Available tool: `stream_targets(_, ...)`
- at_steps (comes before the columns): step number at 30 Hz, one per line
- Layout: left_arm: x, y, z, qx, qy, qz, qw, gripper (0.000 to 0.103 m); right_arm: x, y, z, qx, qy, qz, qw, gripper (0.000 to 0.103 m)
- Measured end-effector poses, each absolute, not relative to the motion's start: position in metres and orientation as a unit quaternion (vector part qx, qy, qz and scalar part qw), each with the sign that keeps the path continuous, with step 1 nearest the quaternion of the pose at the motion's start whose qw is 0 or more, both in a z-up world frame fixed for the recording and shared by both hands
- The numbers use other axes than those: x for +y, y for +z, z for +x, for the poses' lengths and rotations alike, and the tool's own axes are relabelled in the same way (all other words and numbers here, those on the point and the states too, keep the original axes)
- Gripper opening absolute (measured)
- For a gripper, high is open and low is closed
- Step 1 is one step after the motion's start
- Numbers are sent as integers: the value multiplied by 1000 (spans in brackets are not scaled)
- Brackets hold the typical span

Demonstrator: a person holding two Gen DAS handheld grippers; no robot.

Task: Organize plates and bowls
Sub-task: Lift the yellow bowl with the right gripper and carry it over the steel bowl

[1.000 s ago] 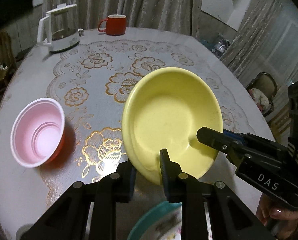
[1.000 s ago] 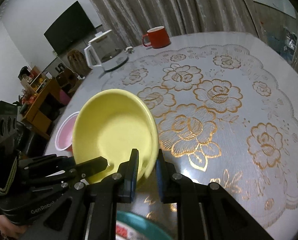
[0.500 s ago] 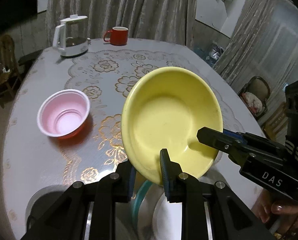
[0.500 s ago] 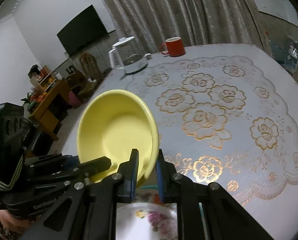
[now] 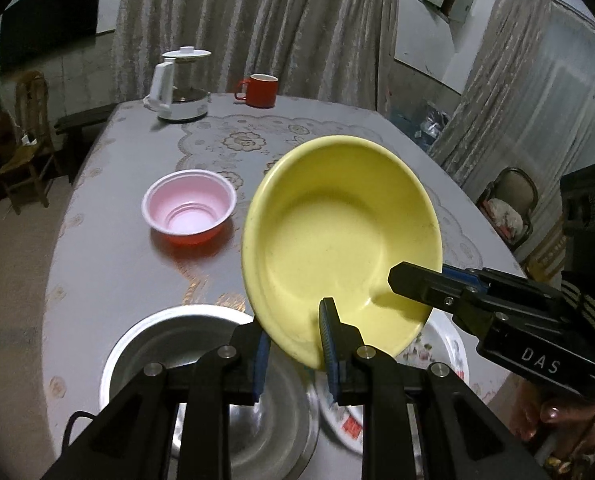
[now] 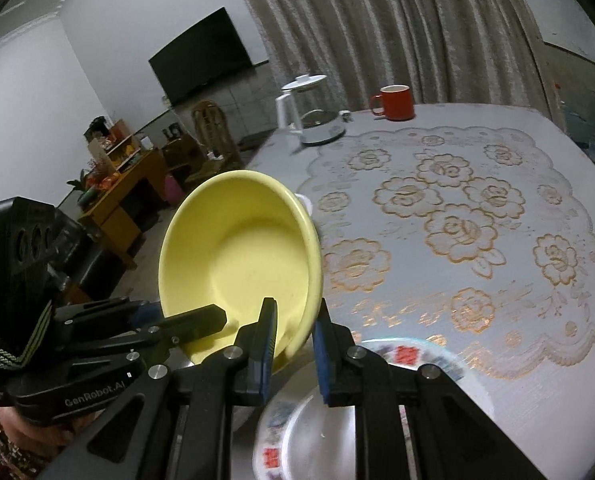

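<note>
A yellow bowl [image 5: 337,240] [image 6: 237,256] hangs tilted above the table, gripped at its near rim from two sides. My left gripper [image 5: 295,344] is shut on the rim's lower edge. The right gripper [image 6: 293,344] is shut on the rim too, one finger inside the bowl and one outside; it reaches in from the right in the left wrist view [image 5: 413,280]. Under the bowl lie a metal bowl [image 5: 169,344] and a patterned plate [image 5: 437,344] [image 6: 309,432]. A pink bowl [image 5: 189,208] stands on the table farther back.
A white kettle [image 5: 177,88] [image 6: 309,116] and a red mug [image 5: 261,90] [image 6: 395,102] stand at the far end of the oval table [image 6: 457,280]. Chairs and a wooden cabinet [image 6: 125,184] lie beyond the table edges. A hand [image 5: 553,420] holds the right gripper.
Both grippers have carried the yellow bowl back toward the near table edge and slightly up. The metal bowl and the patterned plate have come into view beneath it.
</note>
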State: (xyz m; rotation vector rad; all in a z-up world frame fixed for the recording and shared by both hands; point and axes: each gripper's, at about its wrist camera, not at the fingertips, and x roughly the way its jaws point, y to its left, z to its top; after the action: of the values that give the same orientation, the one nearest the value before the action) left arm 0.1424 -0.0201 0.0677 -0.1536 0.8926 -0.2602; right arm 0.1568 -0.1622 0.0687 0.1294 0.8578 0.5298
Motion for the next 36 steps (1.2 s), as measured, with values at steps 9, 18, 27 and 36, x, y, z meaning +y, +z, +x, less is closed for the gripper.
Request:
stream_targets(9, 19, 75, 108, 420, -98, -78, 899, 23, -127, 67, 132, 413, 292, 63, 860, 17)
stream_targets(18, 51, 87, 81, 407, -67, -78, 907, 23, -92, 66, 118, 414, 335, 69, 844, 17)
stream_targets(27, 59, 58, 73, 442, -71, -95, 889, 25, -75, 59, 108, 420, 340, 57, 839, 17)
stream_targets(36, 55, 3, 77, 482, -79, -125, 863, 25, -80, 15, 111, 480, 308, 56, 819, 18)
